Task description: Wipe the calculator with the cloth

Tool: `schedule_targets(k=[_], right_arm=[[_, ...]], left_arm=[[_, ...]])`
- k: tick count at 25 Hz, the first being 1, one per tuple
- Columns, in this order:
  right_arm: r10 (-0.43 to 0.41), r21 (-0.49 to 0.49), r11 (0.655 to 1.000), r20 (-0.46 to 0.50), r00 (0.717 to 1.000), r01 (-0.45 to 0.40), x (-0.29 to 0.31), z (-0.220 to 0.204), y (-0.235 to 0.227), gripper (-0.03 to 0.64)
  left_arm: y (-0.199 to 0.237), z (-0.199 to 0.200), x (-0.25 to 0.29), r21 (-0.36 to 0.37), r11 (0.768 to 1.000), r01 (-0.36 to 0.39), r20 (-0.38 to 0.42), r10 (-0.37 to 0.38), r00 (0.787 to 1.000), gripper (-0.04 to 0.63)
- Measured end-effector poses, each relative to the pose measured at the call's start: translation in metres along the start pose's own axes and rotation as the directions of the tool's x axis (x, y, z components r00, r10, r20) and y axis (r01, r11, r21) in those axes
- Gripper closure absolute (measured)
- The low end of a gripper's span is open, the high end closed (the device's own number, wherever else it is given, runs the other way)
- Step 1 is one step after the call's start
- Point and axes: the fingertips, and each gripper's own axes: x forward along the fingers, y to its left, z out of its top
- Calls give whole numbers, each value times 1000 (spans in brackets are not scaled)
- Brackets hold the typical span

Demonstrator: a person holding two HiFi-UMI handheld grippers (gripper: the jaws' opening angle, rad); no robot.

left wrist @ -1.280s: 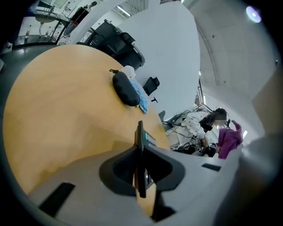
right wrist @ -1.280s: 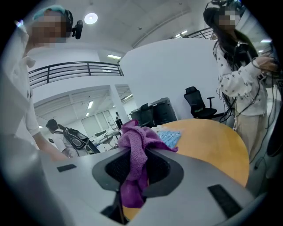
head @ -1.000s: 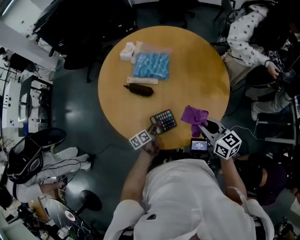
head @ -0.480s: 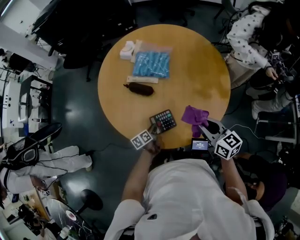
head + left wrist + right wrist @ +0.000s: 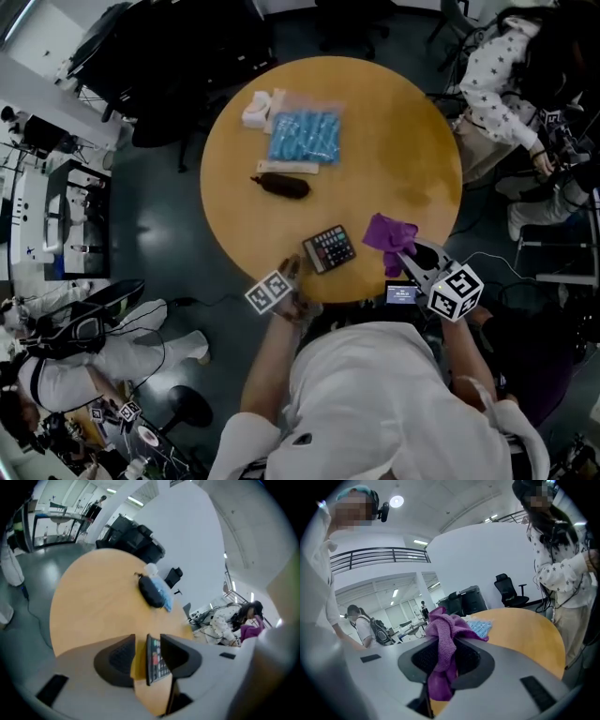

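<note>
Left tool point(image 5: 292, 268) just opened wide, calculator point(image 5: 328, 248) loose between jaws at desk's point(image 5: 394, 141) 6 o'clock; right tool point(image 5: 401, 253) clamps cloth point(image 5: 386, 230); wiping probably finished.

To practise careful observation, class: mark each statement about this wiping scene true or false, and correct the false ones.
1. The right gripper holds the purple cloth. True.
2. The left gripper clamps the calculator. False: its jaws have just opened and stand apart, with the calculator unpressed between them.
3. The cloth lies on the calculator. False: it is beside it, in the gripper.
4. A blue packet lies on the table. True.
</note>
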Motion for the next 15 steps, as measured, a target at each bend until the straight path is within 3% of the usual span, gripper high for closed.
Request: schedule_targets(k=[2,4,5,7,9,11,12,13,15], right_arm=[[-13,5,1000,20,1000,13,5,3,-3,531],[-33,8,999,50,998,33,9,10,-4,531],[-45,5,999,69,997,45,10,16,-4,531],[-65,-16,998,114,991,67,13,30,0,531],[-75,-51,995,161,984,85,14,49,7,531],[-77,-82,992,212,974,96,15,70,16,531],[-75,-92,991,237,969,99,14,80,20,531],[-73,-99,990,262,962,102,14,90,25,531],[-74,-105,988,309,948,111,10,107,34,531]], left_arm=[[-36,41,-26,149,988,37,117,-55,992,445],[-84,79,-57,355,935,25,236,-115,965,445],[-110,95,-73,461,887,-5,296,-148,944,445],[-163,117,-104,637,766,-88,398,-230,888,446],[-210,124,-125,754,641,-144,439,-329,836,451],[-250,122,-140,820,545,-176,446,-414,794,530],[-266,121,-147,832,522,-188,455,-447,770,559],[-279,121,-154,832,517,-200,472,-470,746,571],[-295,119,-170,816,533,-223,512,-487,708,587]])
